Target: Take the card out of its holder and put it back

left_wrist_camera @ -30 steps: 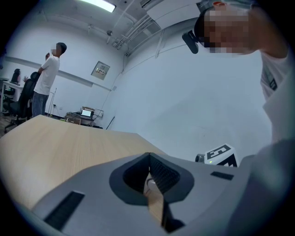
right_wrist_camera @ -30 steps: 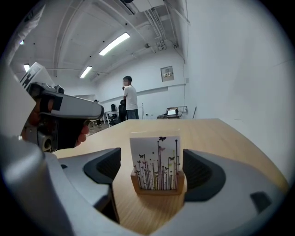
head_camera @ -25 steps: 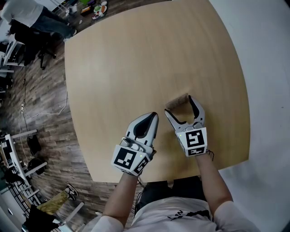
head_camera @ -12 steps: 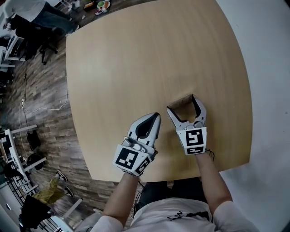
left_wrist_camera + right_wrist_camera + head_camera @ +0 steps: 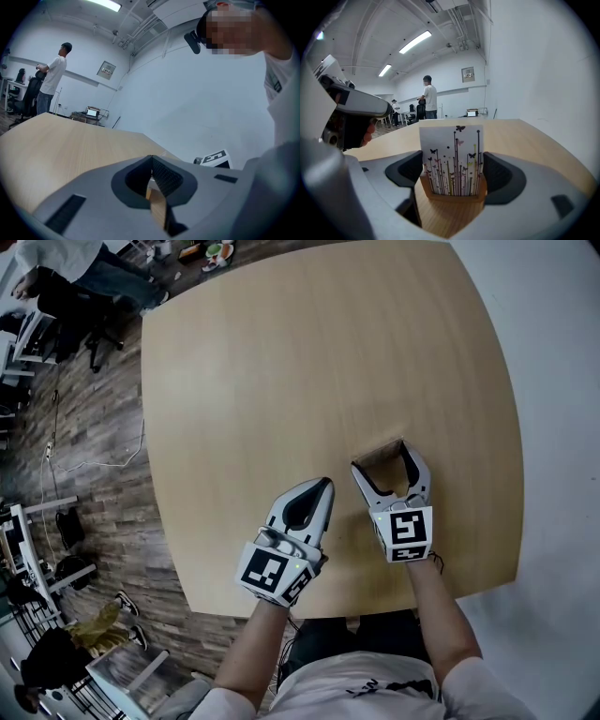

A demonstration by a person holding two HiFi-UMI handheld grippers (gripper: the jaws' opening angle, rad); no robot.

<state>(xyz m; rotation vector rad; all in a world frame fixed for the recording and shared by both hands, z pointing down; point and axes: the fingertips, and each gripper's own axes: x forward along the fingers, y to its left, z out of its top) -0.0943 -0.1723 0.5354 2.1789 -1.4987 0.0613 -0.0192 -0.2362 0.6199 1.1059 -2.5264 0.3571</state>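
A white card printed with thin stems and butterflies stands upright in a low wooden holder on the pale wooden table. In the head view the holder sits near the table's front right. My right gripper is open, one jaw close on each side of the holder; I cannot tell whether they touch it. My left gripper rests to the left of it, shut and holding nothing.
The table's near edge runs just behind both grippers, and its right edge is close to the right gripper. A person stands beyond the far side, by chairs on the plank floor.
My right gripper has moved slightly forward, so the holder now sits deeper between its jaws. The left gripper has stayed where it was, shut.
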